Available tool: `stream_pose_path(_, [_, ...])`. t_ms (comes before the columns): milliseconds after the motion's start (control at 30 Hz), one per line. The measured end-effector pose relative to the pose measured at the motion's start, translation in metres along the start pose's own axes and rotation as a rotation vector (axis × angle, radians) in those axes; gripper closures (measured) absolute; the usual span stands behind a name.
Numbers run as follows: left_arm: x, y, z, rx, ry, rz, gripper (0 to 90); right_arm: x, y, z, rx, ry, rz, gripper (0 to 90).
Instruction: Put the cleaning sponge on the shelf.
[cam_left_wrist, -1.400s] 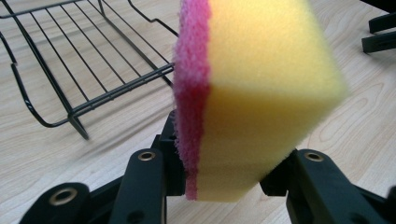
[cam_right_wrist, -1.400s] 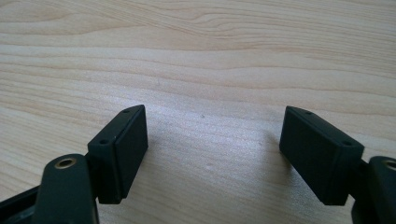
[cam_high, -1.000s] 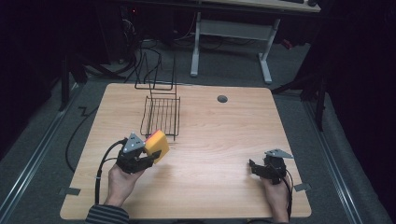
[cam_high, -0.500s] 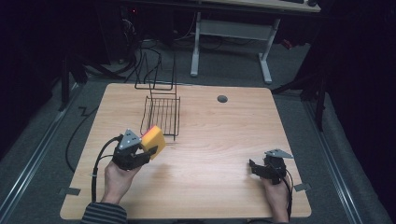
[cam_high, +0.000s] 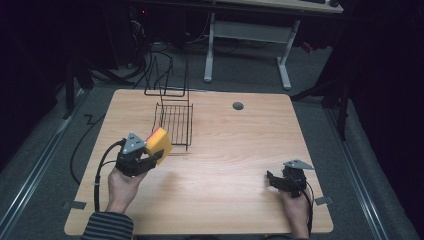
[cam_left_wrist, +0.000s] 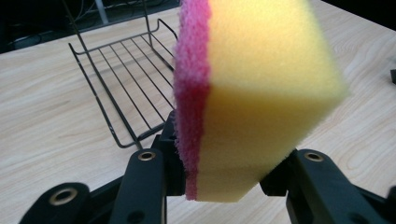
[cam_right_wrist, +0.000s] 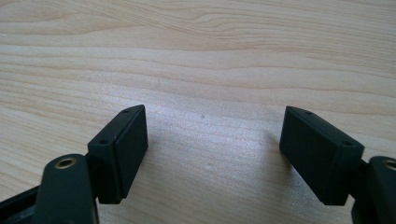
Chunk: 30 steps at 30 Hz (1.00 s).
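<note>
Because the wire rack at its one o'clock looks the likely destination, the left gripper clamps the yellow-and-pink sponge aloft; the right gripper rests gaping, empty.

Wire rack blocks ahead — bare table rightward.

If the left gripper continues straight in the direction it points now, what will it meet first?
Probably the black wire rack: the left gripper, shut on the sponge, points at its near edge, though depth is unclear.
</note>
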<state>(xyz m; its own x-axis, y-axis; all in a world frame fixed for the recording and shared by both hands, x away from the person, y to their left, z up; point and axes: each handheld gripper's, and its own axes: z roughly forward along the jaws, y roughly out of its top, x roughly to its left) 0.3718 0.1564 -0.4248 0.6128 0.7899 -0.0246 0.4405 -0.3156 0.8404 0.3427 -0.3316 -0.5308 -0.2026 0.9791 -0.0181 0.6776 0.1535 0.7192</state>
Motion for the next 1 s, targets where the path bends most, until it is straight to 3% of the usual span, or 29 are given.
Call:
stream_pose_path(400, [0.015, 0.012, -0.003, -0.027, 0.032, -0.033, 61.2, 0.000, 0.000, 0.000, 0.000, 0.000, 0.000, 23.7])
stream_pose_path(567, [0.018, 0.015, -0.001, -0.022, 0.049, -0.019, 61.2, 0.000, 0.000, 0.000, 0.000, 0.000, 0.000, 23.7])
stream_pose_path(1000, [0.026, 0.024, 0.012, -0.023, 0.076, -0.031, 61.2, 0.000, 0.000, 0.000, 0.000, 0.000, 0.000, 23.7])
